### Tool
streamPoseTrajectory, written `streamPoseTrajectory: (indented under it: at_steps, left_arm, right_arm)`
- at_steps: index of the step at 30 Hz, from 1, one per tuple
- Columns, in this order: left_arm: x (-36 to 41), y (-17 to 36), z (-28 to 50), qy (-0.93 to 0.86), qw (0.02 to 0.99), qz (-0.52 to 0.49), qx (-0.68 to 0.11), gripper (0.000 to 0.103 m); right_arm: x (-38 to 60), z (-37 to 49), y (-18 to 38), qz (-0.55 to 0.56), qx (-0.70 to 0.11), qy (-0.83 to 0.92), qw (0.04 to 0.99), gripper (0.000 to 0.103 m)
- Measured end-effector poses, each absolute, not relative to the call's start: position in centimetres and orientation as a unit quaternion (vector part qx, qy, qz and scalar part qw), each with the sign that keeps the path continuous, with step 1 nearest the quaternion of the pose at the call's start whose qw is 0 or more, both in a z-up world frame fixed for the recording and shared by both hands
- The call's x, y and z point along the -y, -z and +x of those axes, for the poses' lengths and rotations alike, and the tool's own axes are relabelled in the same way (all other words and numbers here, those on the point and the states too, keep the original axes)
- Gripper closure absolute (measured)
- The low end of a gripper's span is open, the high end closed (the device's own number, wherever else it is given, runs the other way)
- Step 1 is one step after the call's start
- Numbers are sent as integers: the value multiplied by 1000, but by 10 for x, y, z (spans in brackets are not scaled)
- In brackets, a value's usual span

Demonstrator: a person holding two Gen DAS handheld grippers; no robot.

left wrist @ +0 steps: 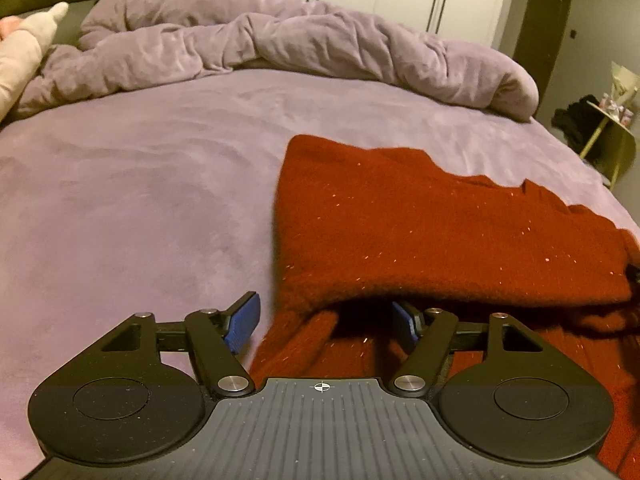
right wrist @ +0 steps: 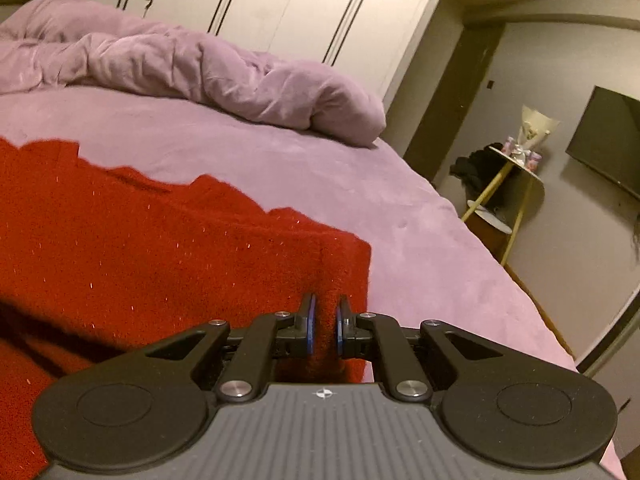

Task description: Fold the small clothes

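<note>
Bed (left wrist: 140, 200) lilac; rumpled duvet (left wrist: 280, 48) behind red sweater (right wrist: 160, 232).

One red garment (left wrist: 440, 232), one crumpled duvet (left wrist: 280, 44), two grippers, perhaps one side table (right wrist: 516, 176)

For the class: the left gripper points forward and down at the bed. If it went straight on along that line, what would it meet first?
Most likely the red knitted garment: its folded edge already lies between the open fingers of the left gripper. Beneath lies the purple bedsheet; exact depth is unclear.
</note>
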State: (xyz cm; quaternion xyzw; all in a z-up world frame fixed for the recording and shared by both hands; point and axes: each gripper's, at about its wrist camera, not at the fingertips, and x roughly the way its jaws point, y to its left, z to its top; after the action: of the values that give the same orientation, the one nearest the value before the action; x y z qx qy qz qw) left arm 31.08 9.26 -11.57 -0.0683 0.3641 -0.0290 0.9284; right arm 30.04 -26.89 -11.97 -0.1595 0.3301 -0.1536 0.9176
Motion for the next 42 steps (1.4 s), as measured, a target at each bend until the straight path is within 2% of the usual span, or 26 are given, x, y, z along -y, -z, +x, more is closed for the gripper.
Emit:
streamPoseTrajectory:
  at_steps: [2,3,7,11,13,16,23,27,32,36,38,42]
  left_arm:
    - [-99,105,304,28,929,-71,-361,31]
    - [-103,98,300,29,933,-76,-351,31]
    - [-106,75,301,34,947,-107,-301,30]
    - [-76,91,339,54,935,-82,-340,37]
    - [-60,104,354,57,926,-62,-367,40]
    - [-42,118,367,48,929,-14,-368,35]
    - [-36,132,397,32,929,12,-369,19]
    - [-41,127,397,26,926,3,-377,18]
    - [-53,113,365,42,927,-37,-370,21]
    - [-64,110,330,64,922,-103,-368,21]
    - [-61,107,320,67,924,-99,-364,21]
    - [-59,100,315,77,921,-106,-367,20]
  right_arm:
    - [272,305,122,-184,-331,183,907,82]
    - [273,302,117,-180,-324,195,908,72]
    - [264,294,94,-127,-283,192,931,73]
    - [231,304,96,-83,-303,51,948,74]
    - [221,313,109,-75,-333,4,940,85]
    - [221,320,129,-93,-352,11,931,91]
    - [232,340,138,-111,-349,47,929,91]
    - [233,343,135,-105,-351,41,930,91]
    - [262,293,110,24,-359,28,933,87]
    - [295,251,113,207,-366,10,907,81]
    - [312,245,121,303,-358,8,883,81]
    - [332,259,133,402,-343,27,848,81]
